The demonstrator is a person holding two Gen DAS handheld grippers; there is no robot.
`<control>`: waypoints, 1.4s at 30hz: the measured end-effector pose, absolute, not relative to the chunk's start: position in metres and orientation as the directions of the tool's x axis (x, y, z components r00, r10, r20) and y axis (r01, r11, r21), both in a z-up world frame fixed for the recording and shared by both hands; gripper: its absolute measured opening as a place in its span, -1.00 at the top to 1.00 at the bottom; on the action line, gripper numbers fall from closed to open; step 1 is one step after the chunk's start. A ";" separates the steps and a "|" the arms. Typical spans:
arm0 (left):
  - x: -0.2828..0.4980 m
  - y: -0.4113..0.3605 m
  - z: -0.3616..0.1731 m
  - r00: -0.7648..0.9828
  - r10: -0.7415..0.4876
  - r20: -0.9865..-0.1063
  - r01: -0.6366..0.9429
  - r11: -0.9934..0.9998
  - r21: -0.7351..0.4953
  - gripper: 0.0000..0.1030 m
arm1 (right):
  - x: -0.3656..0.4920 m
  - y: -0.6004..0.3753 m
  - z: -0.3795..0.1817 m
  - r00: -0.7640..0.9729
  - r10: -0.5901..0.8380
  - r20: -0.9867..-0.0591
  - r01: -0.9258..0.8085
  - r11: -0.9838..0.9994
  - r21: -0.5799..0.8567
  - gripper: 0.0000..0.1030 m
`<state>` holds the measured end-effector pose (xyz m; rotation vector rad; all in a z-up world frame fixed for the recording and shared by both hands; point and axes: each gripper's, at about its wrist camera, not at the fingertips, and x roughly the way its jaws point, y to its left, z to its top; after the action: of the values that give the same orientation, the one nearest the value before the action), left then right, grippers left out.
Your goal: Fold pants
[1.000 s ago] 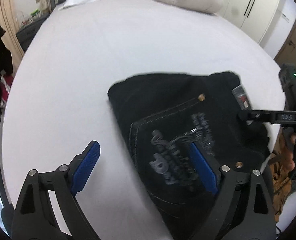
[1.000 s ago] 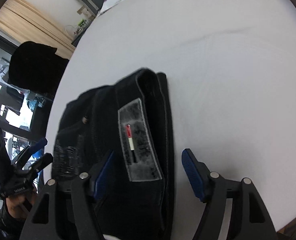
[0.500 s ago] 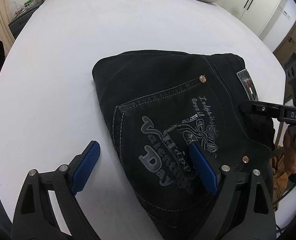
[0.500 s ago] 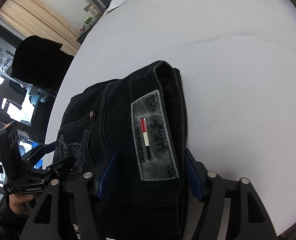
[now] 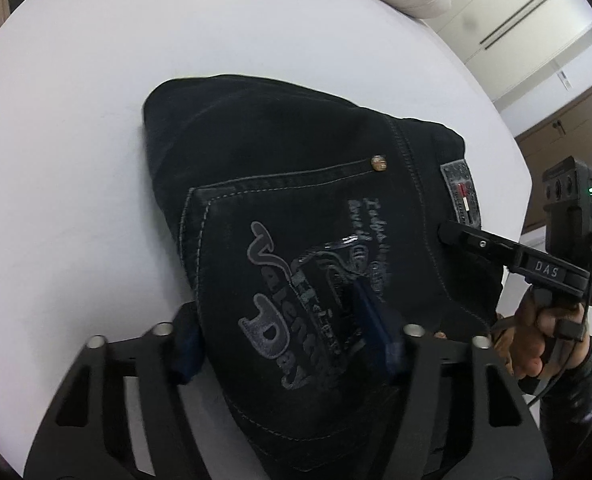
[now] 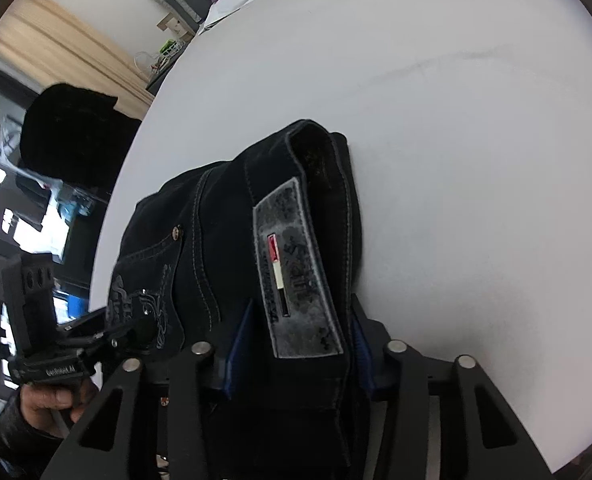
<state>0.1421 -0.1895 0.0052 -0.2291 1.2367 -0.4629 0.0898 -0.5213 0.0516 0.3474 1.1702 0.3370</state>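
Black folded denim pants (image 5: pixel 316 208) lying mid-frame on white bed sheet (image 5: pixel 75 160) | left gripper (image 5: pixel 283 340) clamping pocket-side edge | right gripper (image 6: pixel 296 354) pinching waistband | step: gripping bundle, probably final | next: lifting both together.

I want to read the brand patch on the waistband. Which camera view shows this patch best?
The right wrist view: the grey patch is large and central, between the right gripper fingers, on the pants. In the left wrist view it is small and far off.
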 end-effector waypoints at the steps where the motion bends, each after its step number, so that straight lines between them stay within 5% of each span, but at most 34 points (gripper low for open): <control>1: 0.141 -0.190 0.008 0.253 -0.461 -0.850 0.221 0.883 -0.413 0.05 | 0.088 -0.518 0.055 0.359 0.416 -0.836 -0.082 0.906 0.415 0.35; 5: 0.136 -0.190 0.017 0.276 -0.465 -0.841 0.223 0.882 -0.415 0.46 | 0.080 -0.500 0.073 0.396 0.345 -0.851 -0.114 0.938 0.327 0.59; 10: 0.127 -0.199 0.039 0.315 -0.424 -0.849 0.278 0.897 -0.345 0.58 | 0.070 -0.479 0.096 0.446 0.315 -0.838 -0.150 0.949 0.277 0.63; 25: 0.131 -0.150 0.104 0.484 -0.359 -0.798 0.281 0.927 -0.246 0.61 | 0.084 -0.425 0.147 0.515 0.385 -0.766 -0.219 0.923 0.316 0.65; 42: 0.247 0.024 0.127 0.595 -0.211 -0.775 0.180 0.975 -0.126 0.61 | 0.227 -0.321 0.147 0.483 0.507 -0.714 -0.320 0.861 0.395 0.65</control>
<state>0.2468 0.0238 0.1268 -0.0359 0.9049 -0.2271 0.2270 -0.3214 0.1470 0.2195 0.9408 0.5089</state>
